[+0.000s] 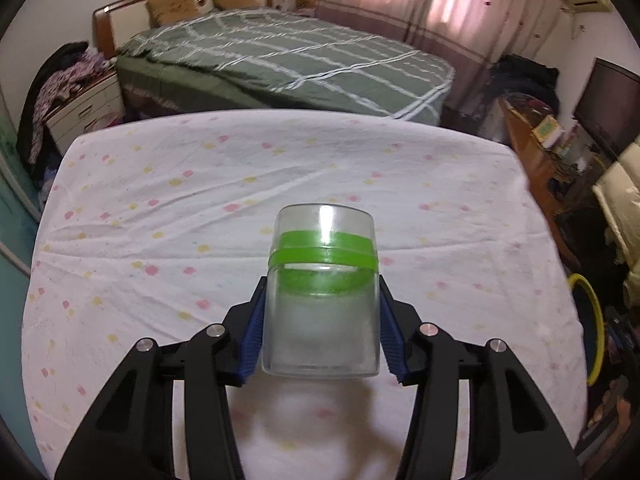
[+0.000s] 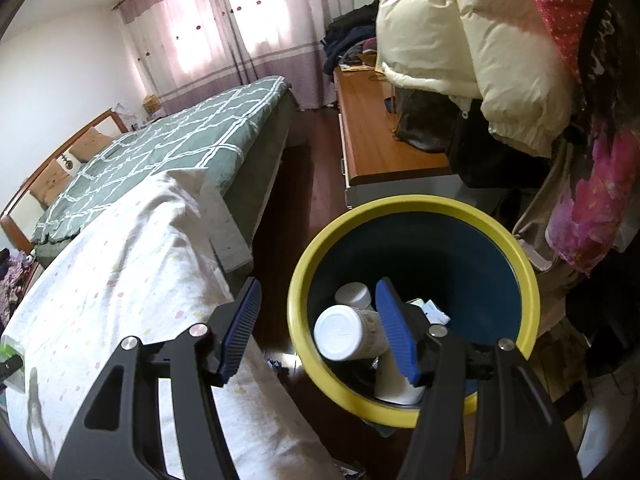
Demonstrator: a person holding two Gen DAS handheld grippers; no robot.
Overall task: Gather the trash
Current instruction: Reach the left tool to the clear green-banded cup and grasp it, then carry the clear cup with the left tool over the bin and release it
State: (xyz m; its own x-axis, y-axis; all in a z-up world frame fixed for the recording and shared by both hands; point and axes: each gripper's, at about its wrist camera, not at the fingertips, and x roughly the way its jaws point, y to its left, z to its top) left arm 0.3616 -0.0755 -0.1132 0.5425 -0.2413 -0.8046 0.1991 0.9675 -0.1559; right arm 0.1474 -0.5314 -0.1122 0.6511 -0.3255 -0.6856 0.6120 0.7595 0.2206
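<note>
A clear plastic jar with green bands round its upper part sits between the blue pads of my left gripper. Both pads press on its sides, and it hangs just over the white dotted tablecloth, casting a shadow below. In the right wrist view my right gripper stands open with nothing between its fingers, above the near left rim of a yellow-rimmed blue bin on the floor. Inside the bin lie white plastic bottles and some scraps. The bin's yellow rim also shows past the table's right edge.
A bed with a green checked cover stands beyond the table. A wooden cabinet with bags and a cream padded jacket is behind the bin. A drawer unit piled with clothes stands at the left.
</note>
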